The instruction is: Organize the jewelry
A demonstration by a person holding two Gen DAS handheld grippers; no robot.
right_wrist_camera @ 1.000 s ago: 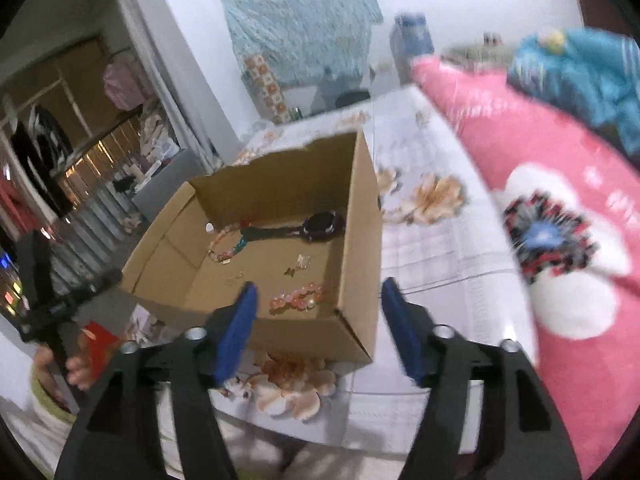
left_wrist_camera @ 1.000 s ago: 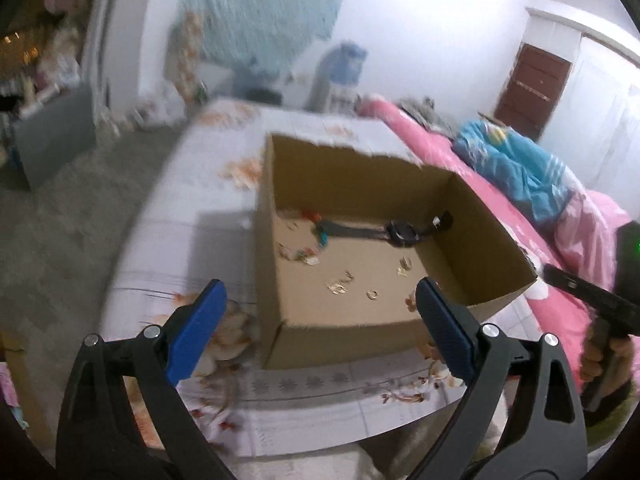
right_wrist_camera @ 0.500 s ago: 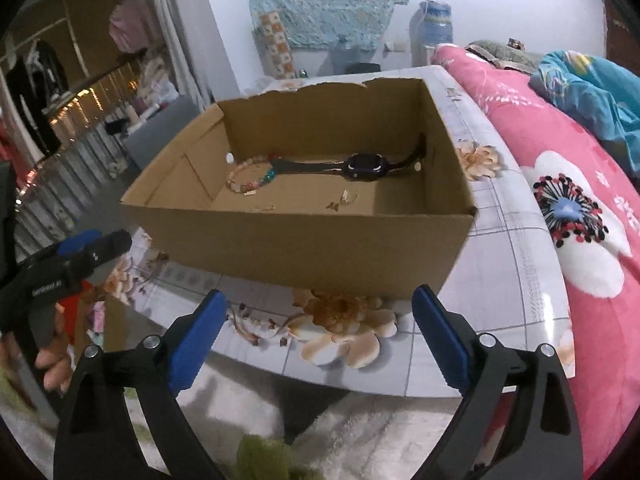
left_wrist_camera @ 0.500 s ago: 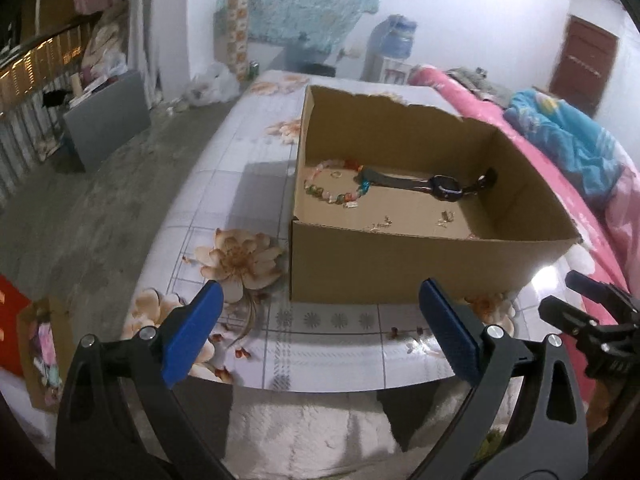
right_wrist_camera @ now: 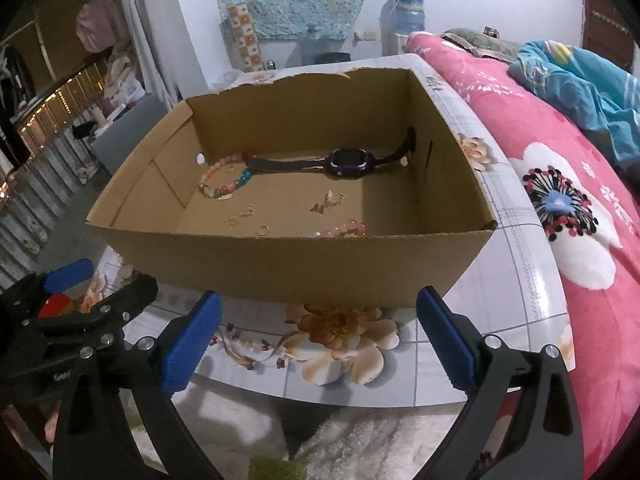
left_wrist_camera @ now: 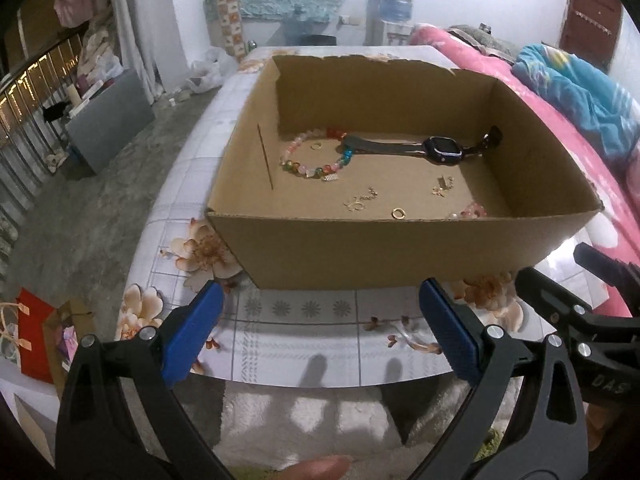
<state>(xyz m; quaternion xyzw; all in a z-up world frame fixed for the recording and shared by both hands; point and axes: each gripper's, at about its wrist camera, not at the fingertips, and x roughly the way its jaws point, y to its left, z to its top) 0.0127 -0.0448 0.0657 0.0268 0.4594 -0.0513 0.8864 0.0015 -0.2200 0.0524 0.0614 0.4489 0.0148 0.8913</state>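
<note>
An open cardboard box (left_wrist_camera: 384, 252) (right_wrist_camera: 288, 264) stands on a floral-tiled table. Inside lie a dark watch (left_wrist_camera: 440, 150) (right_wrist_camera: 348, 161), a multicoloured bead bracelet (left_wrist_camera: 312, 160) (right_wrist_camera: 224, 184), a pink bead bracelet (left_wrist_camera: 472, 212) (right_wrist_camera: 346, 228), a gold ring (left_wrist_camera: 398, 213) (right_wrist_camera: 263, 230) and small gold pieces (left_wrist_camera: 360, 202). My left gripper (left_wrist_camera: 320, 332) is open and empty, in front of the box's near wall. My right gripper (right_wrist_camera: 316, 336) is open and empty, also in front of the box. Each gripper shows at the edge of the other's view.
The table's (left_wrist_camera: 304, 340) front edge runs just behind the fingertips. A bed with a pink floral cover (right_wrist_camera: 568, 200) and a blue blanket (left_wrist_camera: 580, 96) lies right. A grey cabinet (left_wrist_camera: 108, 116) and a red bag (left_wrist_camera: 34, 336) are on the left floor.
Both grippers have pulled back and down from above the box to in front of its near wall. Both stay open and empty. The jewelry in the box has not moved.
</note>
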